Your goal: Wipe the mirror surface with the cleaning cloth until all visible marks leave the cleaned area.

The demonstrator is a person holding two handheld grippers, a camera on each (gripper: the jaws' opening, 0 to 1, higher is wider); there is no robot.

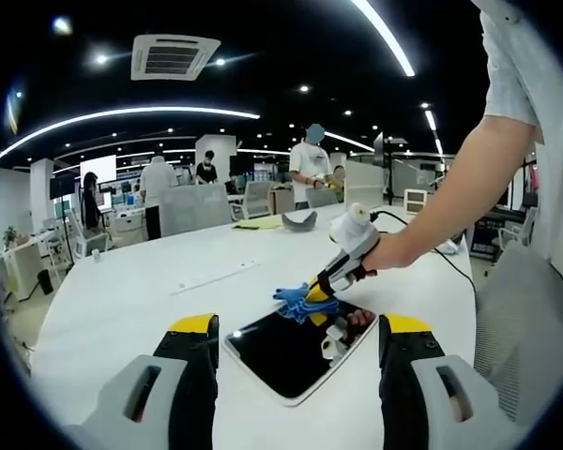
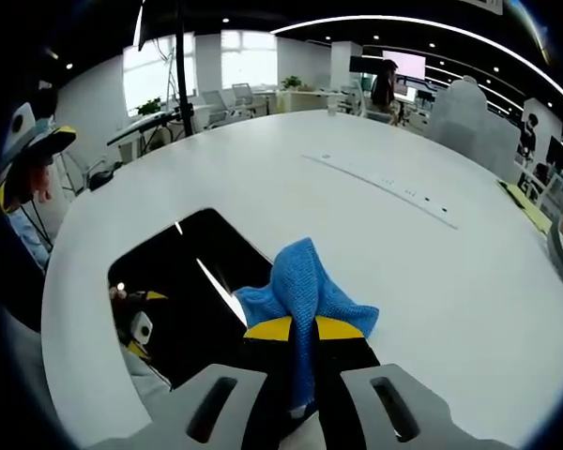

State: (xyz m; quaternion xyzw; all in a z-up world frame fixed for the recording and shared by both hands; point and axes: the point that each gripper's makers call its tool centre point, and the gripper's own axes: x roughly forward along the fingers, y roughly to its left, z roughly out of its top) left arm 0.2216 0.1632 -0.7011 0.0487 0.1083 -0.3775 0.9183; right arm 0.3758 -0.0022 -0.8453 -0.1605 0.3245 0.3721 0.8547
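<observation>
Right tool (image 2: 303, 330) pinches nubby blue cloth (image 2: 305, 281) on glossy rounded mirror (image 2: 183, 281).

White round table (image 1: 122, 300), office chairs (image 1: 255, 199), people standing behind

A rectangular mirror (image 1: 296, 349) with rounded corners lies flat on the white desk (image 1: 122, 300), reflecting dark ceiling. A bunched blue cloth (image 2: 305, 291), pinched in the right gripper (image 2: 302, 330), rests on its edge.

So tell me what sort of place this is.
Most likely an open-plan office: a large white table with the mirror on it, desks and office chairs beyond, strip lights and a ceiling air vent overhead, people standing at workstations.
</observation>
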